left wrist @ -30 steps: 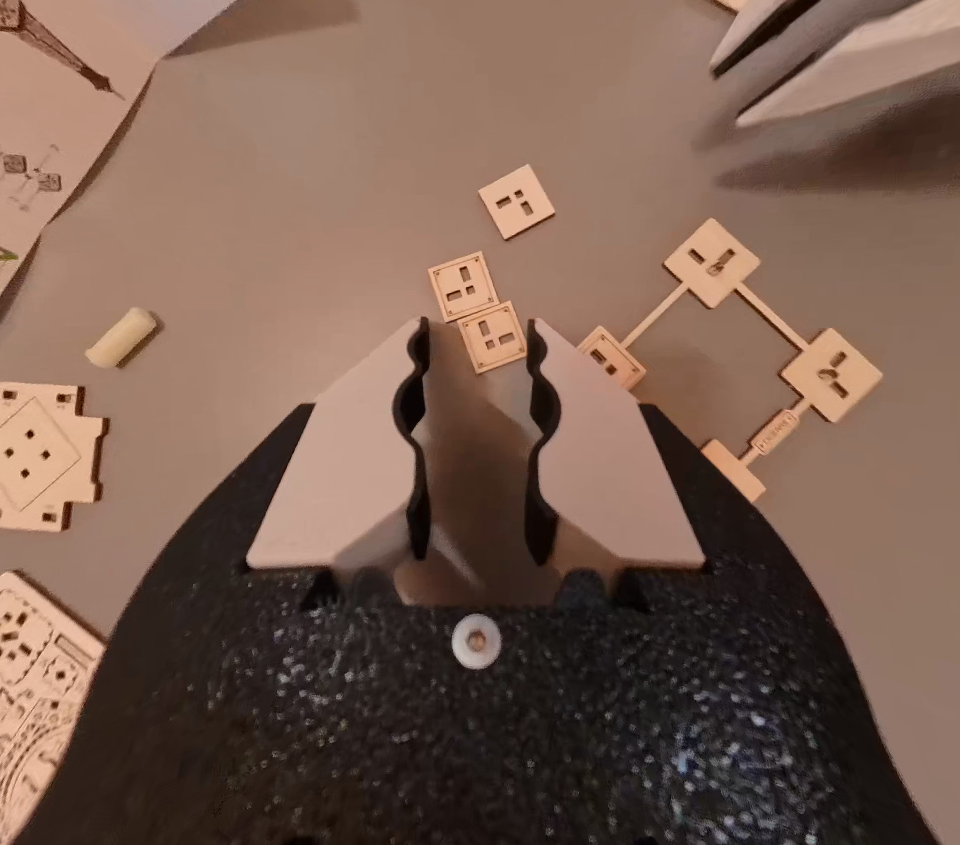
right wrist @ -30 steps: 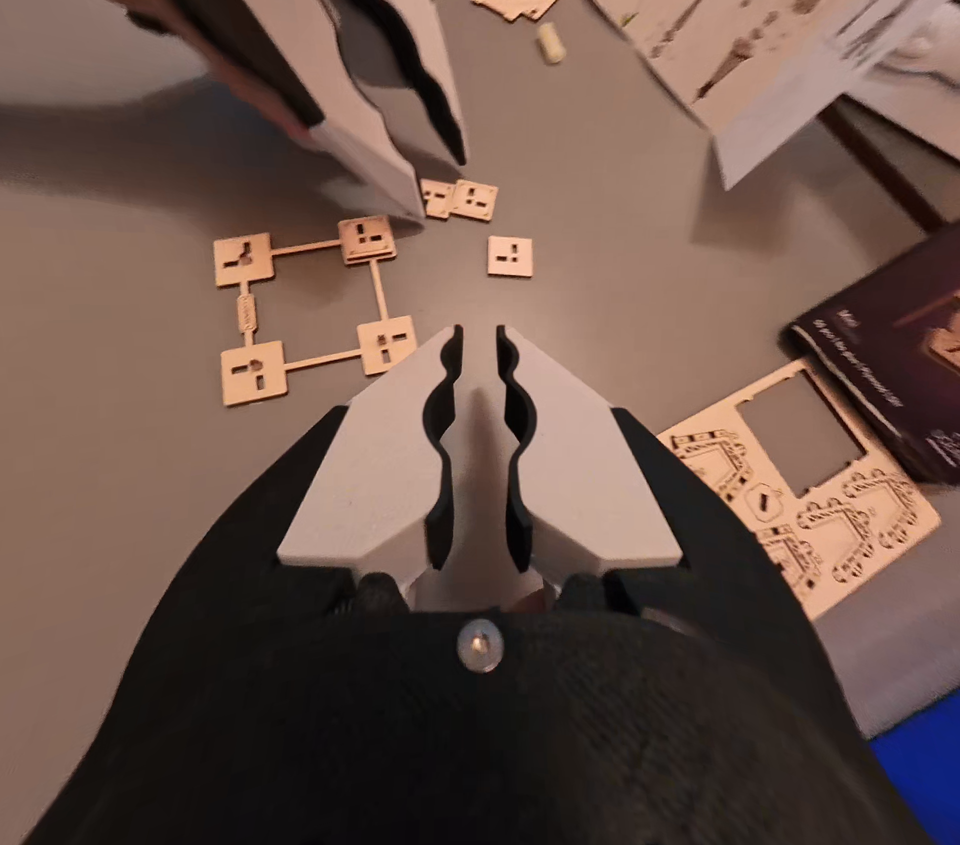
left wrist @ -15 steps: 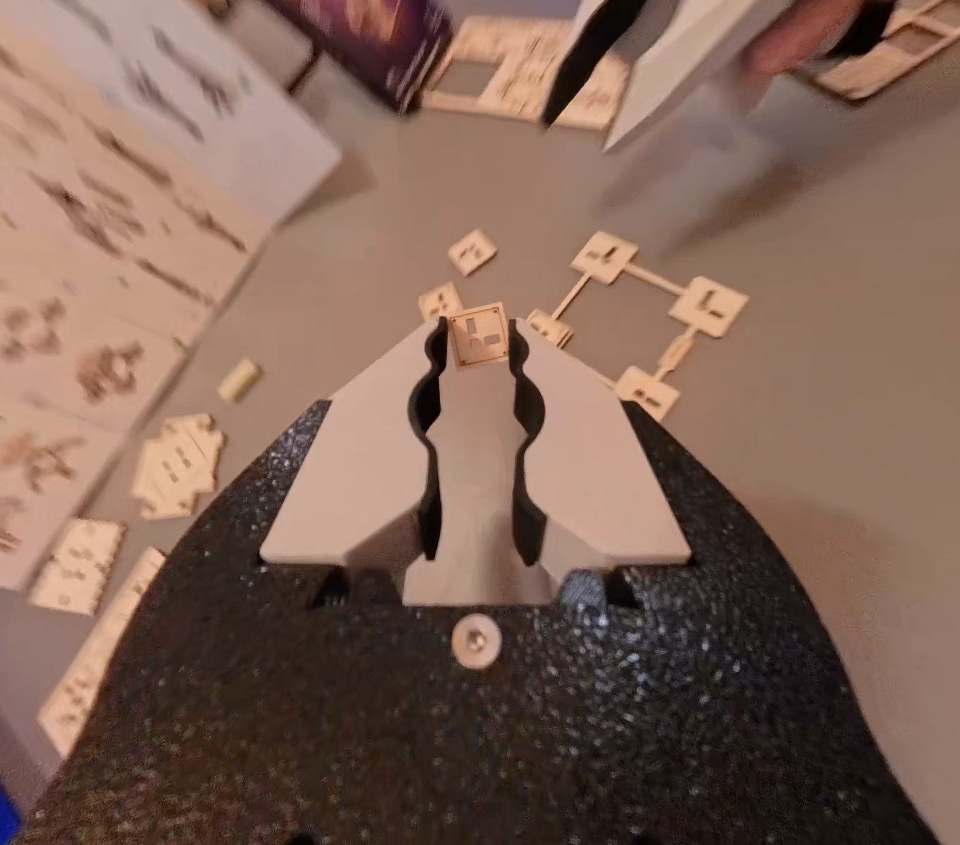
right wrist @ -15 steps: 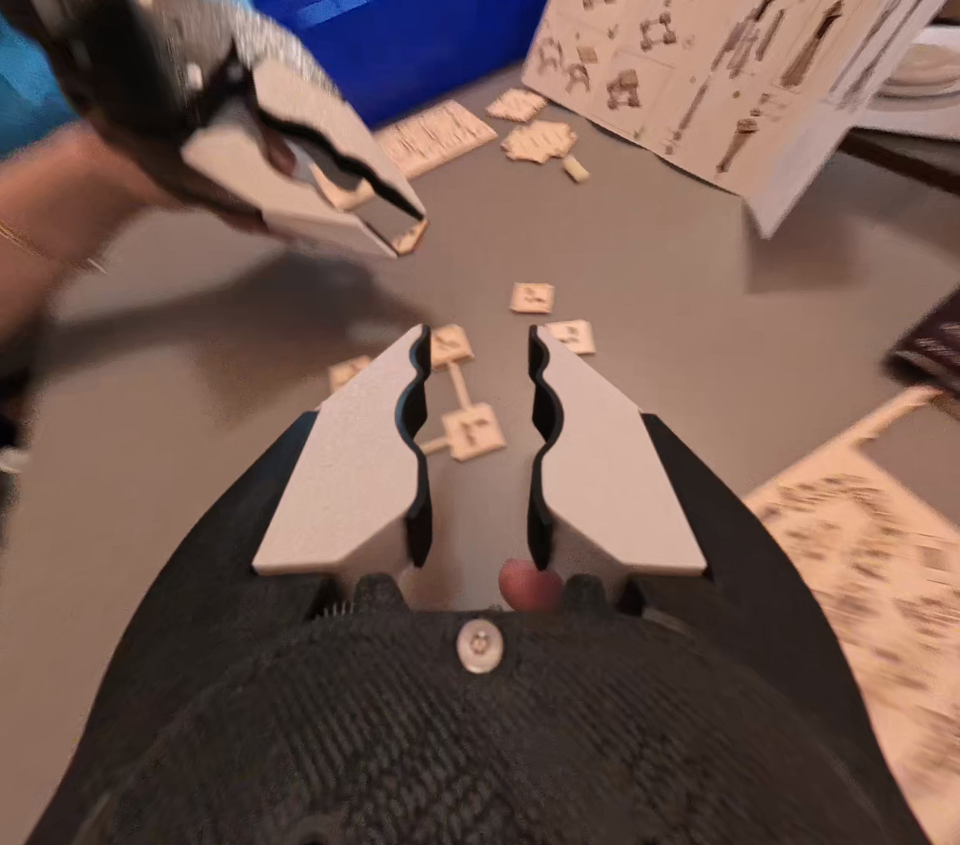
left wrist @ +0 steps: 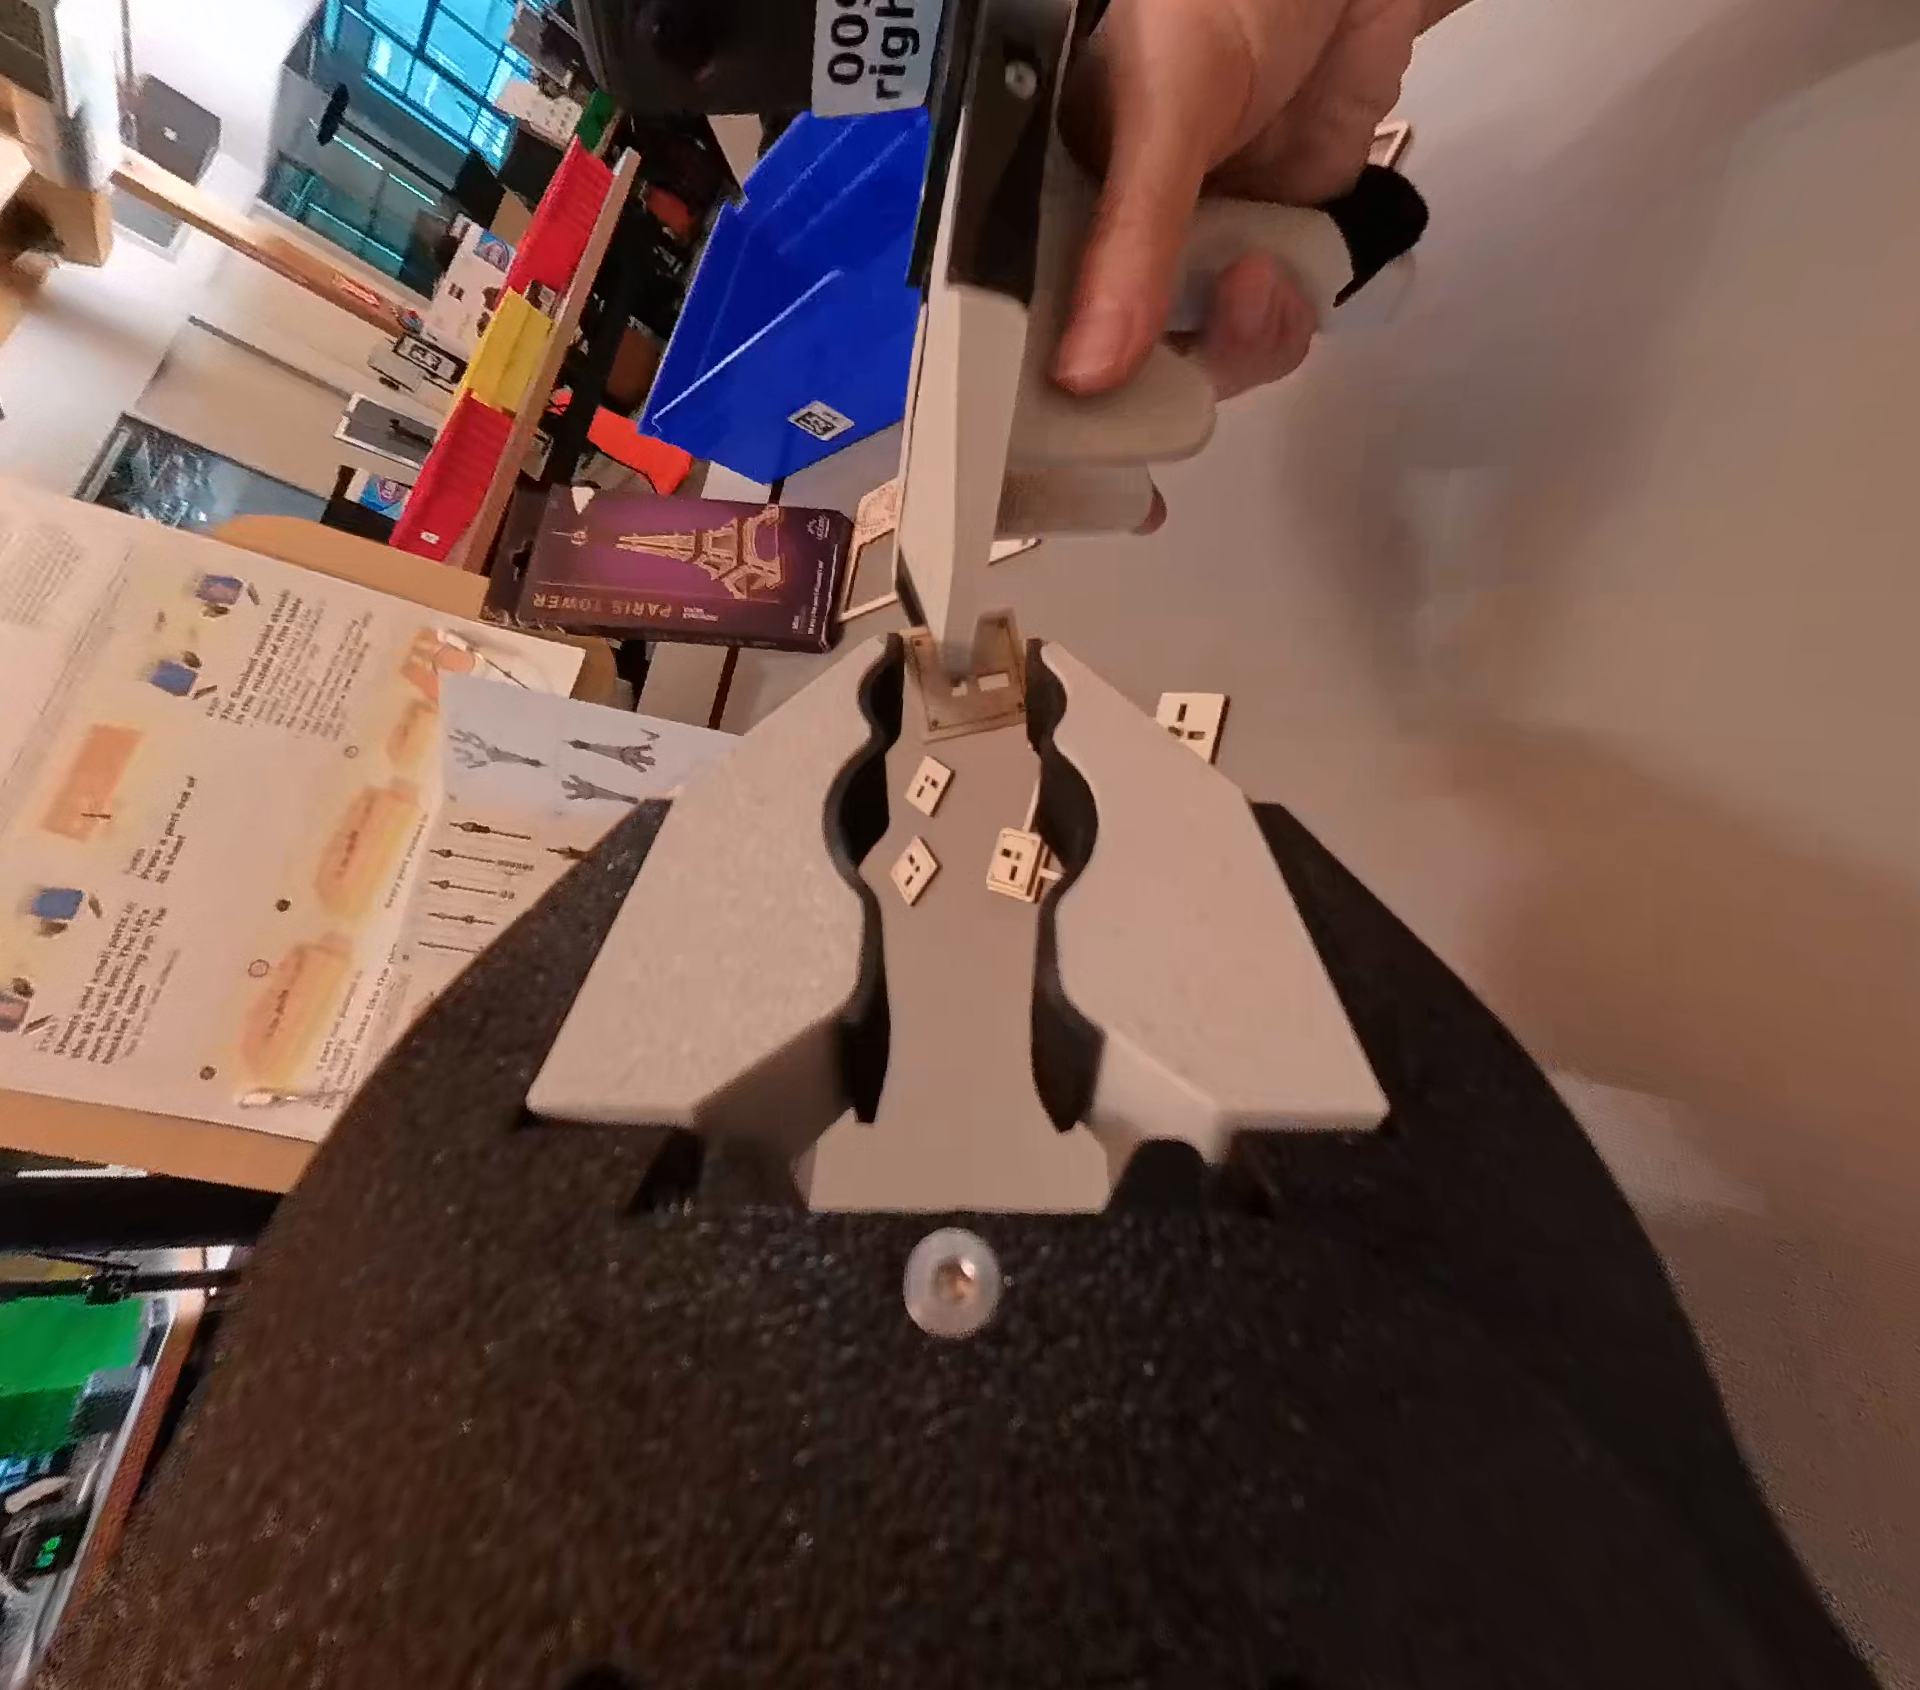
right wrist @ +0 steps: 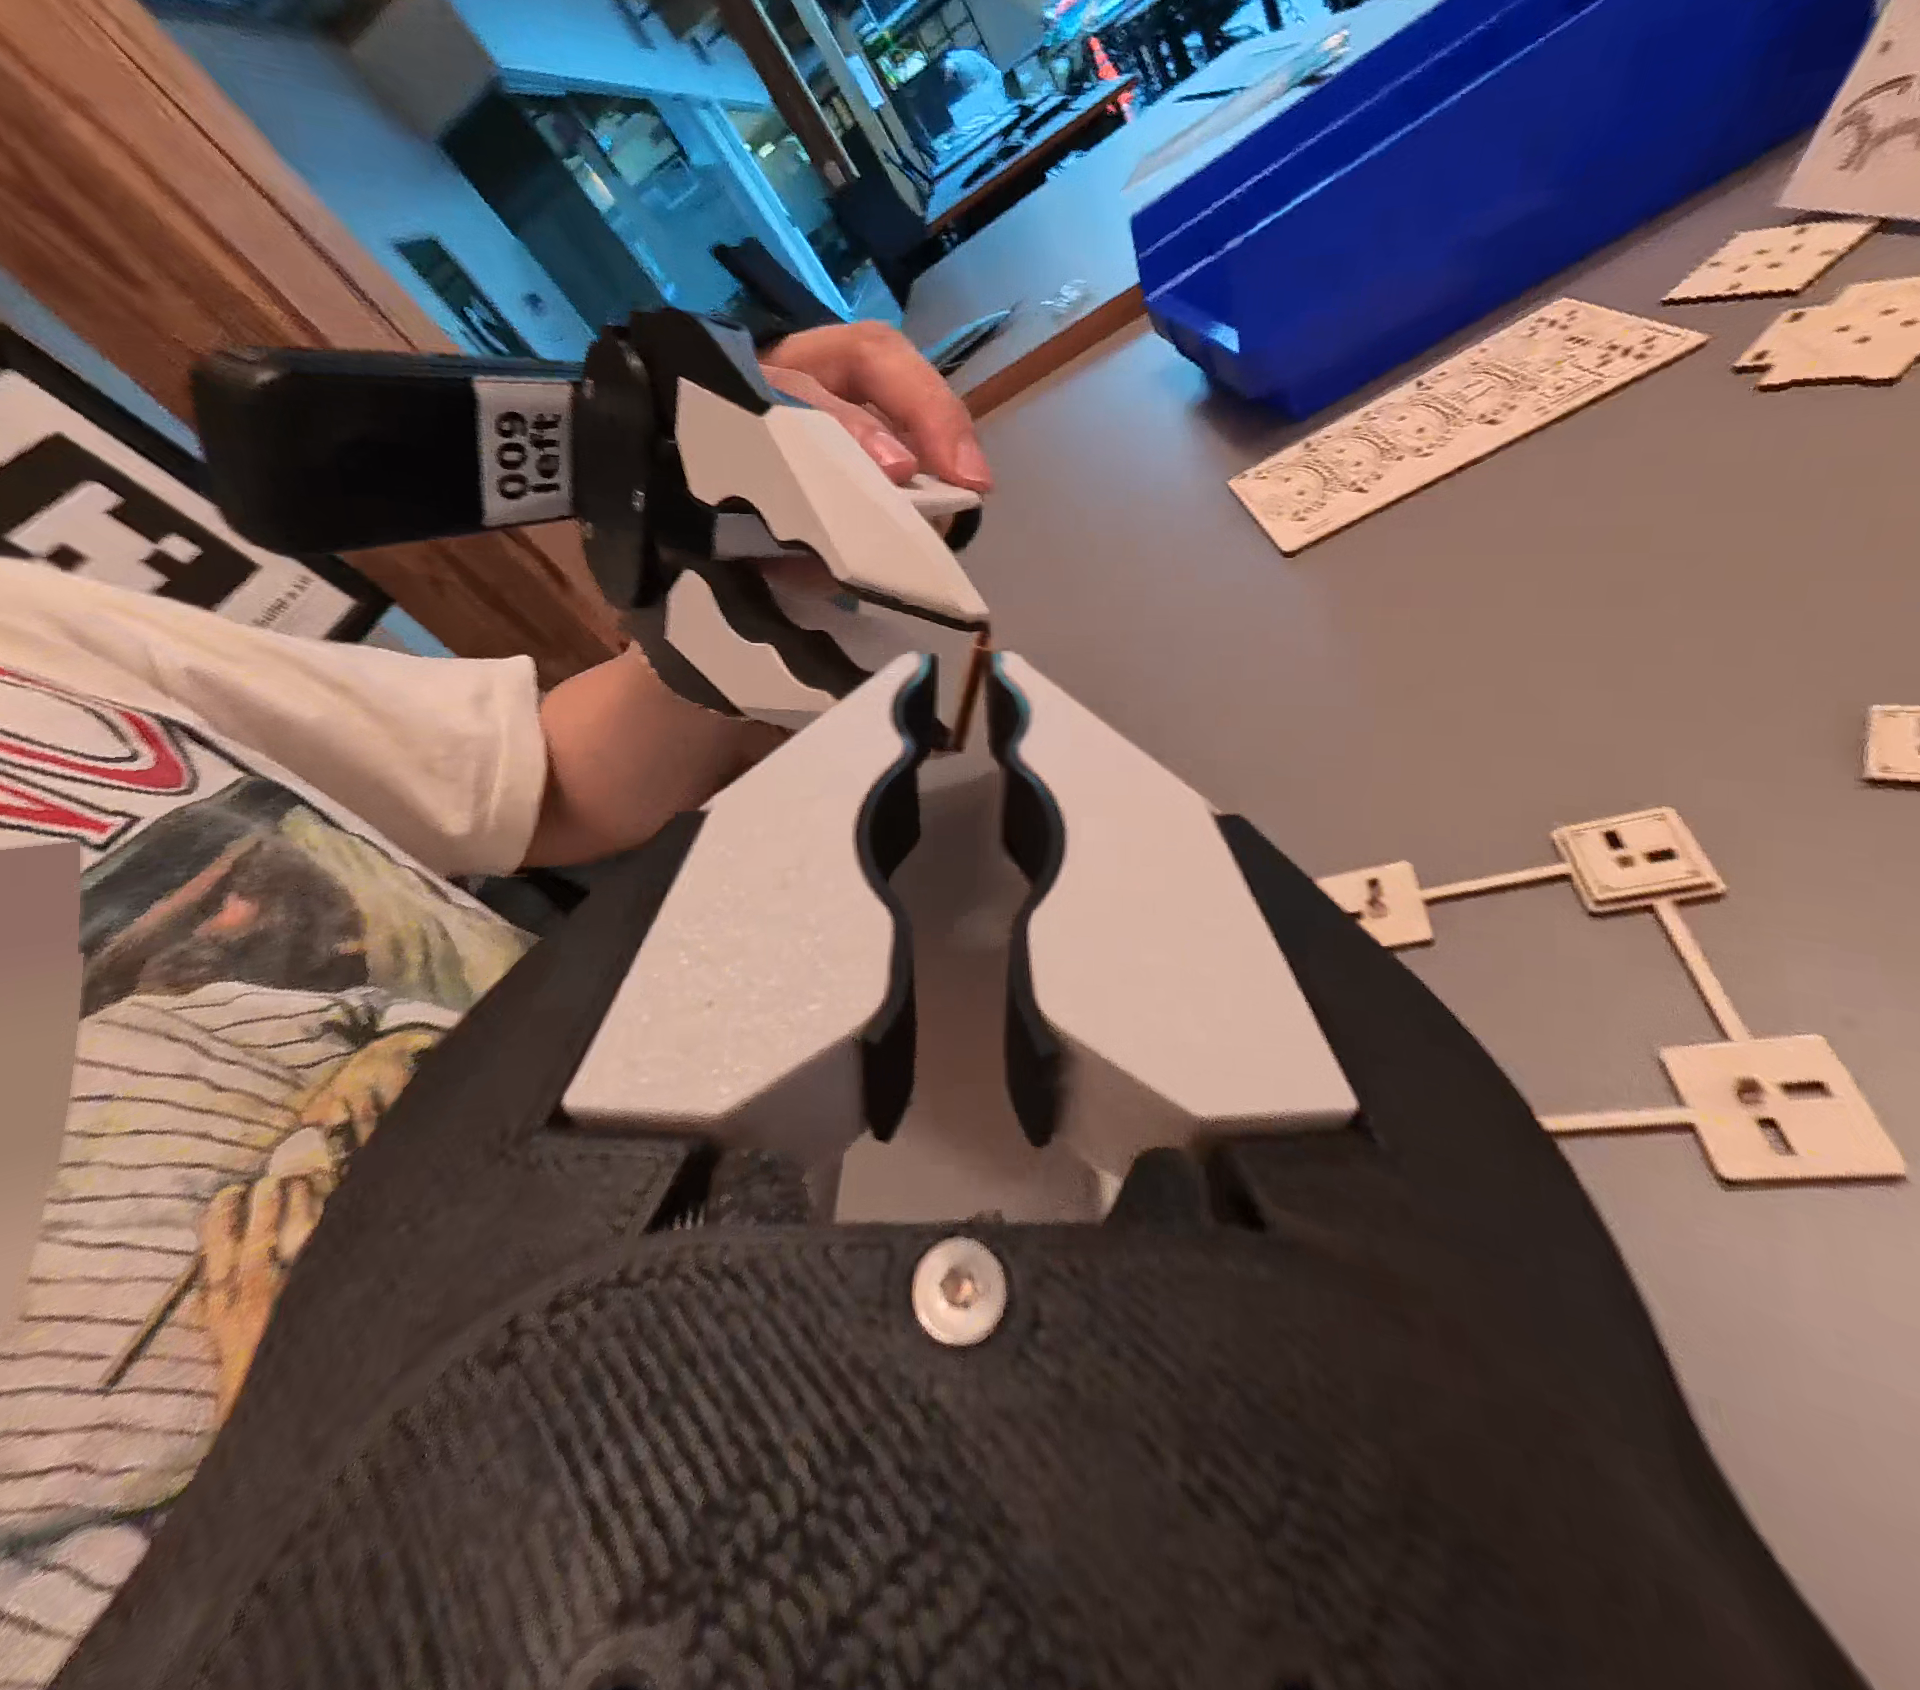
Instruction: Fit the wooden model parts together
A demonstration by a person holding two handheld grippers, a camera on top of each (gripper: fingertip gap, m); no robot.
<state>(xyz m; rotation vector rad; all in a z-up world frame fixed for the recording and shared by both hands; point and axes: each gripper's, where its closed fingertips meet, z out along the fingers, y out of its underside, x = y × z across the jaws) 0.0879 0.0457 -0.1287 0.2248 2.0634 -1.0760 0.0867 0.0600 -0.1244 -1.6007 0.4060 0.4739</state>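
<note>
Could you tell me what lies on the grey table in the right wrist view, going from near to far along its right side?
Wooden frame of linked squares → loose small square at the right edge → long engraved wooden sheet → blue bin.

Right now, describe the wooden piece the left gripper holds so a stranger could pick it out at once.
Over the grey table, the two grippers meet. Pinched in the left gripper is a small square wooden tile with cut slots, the right gripper straddling it. Its lookalikes lie flat on the table; this one is airborne.
</note>
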